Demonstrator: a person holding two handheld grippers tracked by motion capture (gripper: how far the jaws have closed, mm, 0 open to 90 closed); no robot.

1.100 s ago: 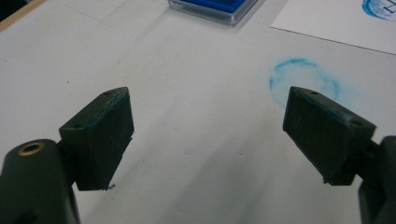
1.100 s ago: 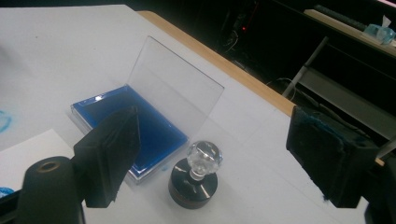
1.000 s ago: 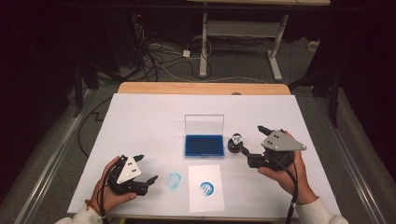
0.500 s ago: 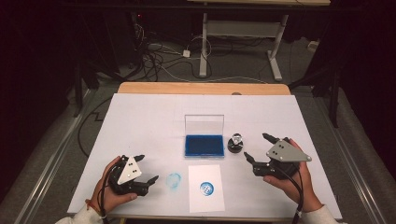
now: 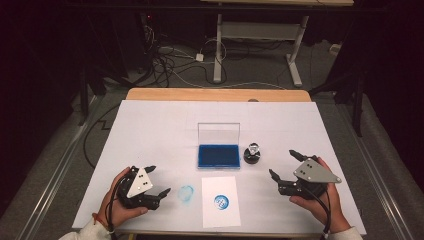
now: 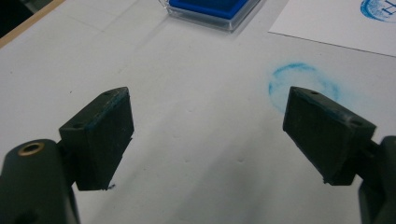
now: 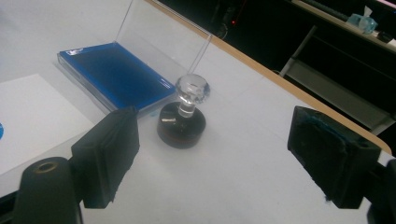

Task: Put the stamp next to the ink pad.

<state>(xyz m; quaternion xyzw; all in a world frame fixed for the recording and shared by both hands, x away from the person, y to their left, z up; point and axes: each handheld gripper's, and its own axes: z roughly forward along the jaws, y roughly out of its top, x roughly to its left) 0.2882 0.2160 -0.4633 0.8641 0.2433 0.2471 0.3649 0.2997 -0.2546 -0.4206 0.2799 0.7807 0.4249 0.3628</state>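
The right gripper (image 5: 283, 164) has drawn back from the stamp (image 5: 253, 153) toward the table's near edge, jaws apart and empty, which suggests the stamping is finished; the stamp stands upright beside the ink pad (image 5: 218, 155), ahead of those jaws; the left gripper (image 5: 157, 180) rests open.

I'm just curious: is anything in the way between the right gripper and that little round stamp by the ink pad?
Nothing visible: the right gripper is open, with bare table between it and the stamp beside the ink pad.
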